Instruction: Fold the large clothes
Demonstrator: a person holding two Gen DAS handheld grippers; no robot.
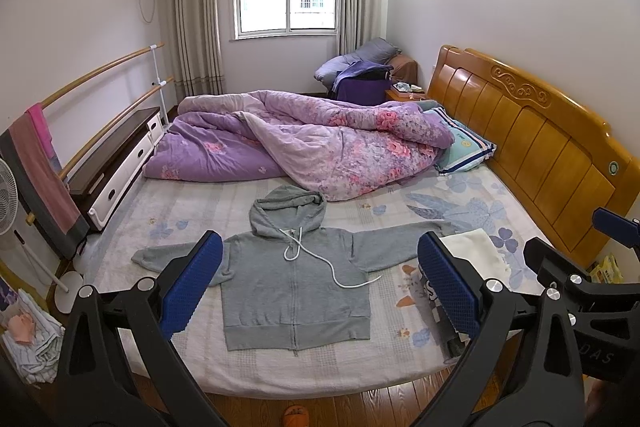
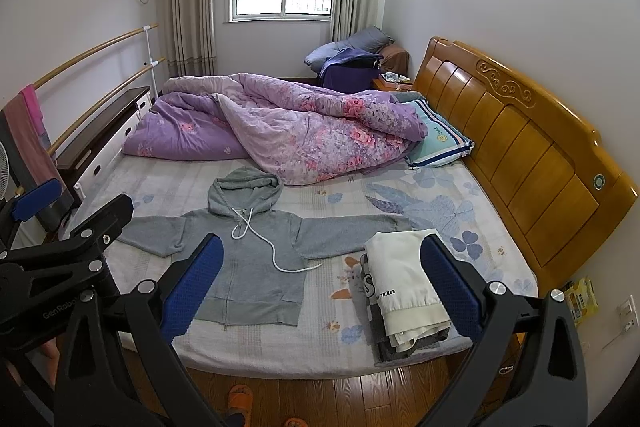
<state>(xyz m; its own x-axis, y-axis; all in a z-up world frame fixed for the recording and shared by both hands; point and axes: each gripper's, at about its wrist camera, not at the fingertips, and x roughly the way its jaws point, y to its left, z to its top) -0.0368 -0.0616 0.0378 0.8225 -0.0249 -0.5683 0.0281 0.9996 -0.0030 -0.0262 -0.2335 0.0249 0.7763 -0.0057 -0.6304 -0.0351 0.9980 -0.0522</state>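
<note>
A grey zip hoodie (image 1: 294,287) lies flat, front up, on the bed, sleeves spread left and right, hood toward the quilt, with a white drawstring (image 1: 328,265) trailing across the chest. It also shows in the right wrist view (image 2: 256,267). My left gripper (image 1: 320,287) is open and empty, held above the near bed edge in front of the hoodie. My right gripper (image 2: 322,287) is open and empty, between the hoodie and a stack of folded clothes (image 2: 404,291). The stack also shows in the left wrist view (image 1: 476,251).
A rumpled purple floral quilt (image 1: 304,139) covers the far half of the bed. A striped pillow (image 1: 464,147) lies by the wooden headboard (image 1: 532,135). A dresser (image 1: 116,163) and ballet bars (image 1: 100,75) run along the left. Wooden floor (image 2: 360,399) with orange slippers lies below.
</note>
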